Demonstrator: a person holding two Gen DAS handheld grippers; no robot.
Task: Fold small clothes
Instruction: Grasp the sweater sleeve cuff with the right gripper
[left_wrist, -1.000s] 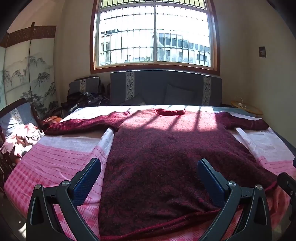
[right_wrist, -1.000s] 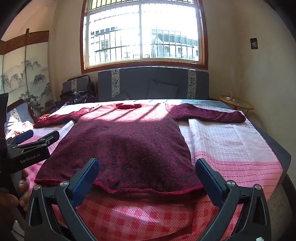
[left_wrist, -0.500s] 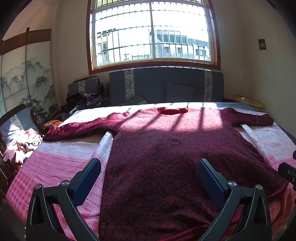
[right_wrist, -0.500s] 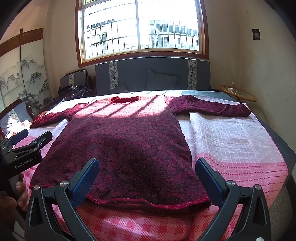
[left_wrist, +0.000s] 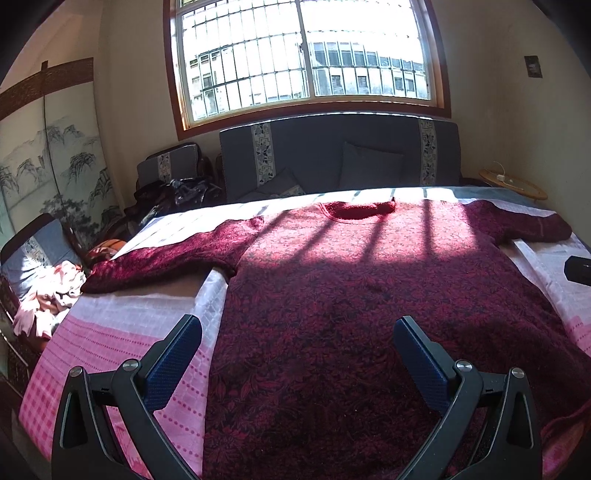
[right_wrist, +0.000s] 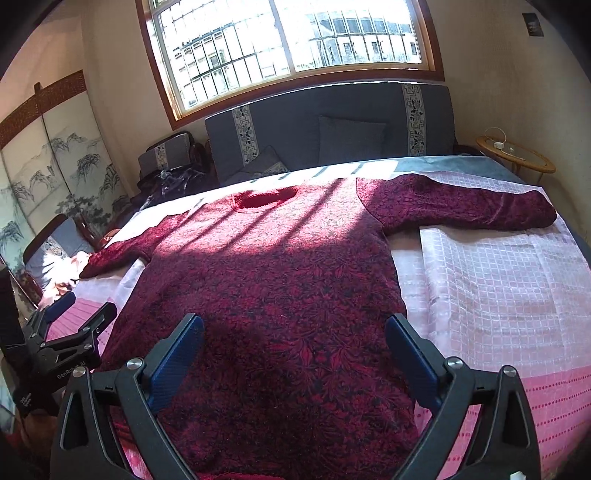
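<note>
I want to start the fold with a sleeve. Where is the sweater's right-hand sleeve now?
In the right wrist view, that sleeve lies stretched out flat toward the right edge of the bed, at its far end near the round side table.

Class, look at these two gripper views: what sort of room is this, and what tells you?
Probably a bedroom in a home: a bed with a pink checked cover, a barred window and a painted folding screen.
</note>
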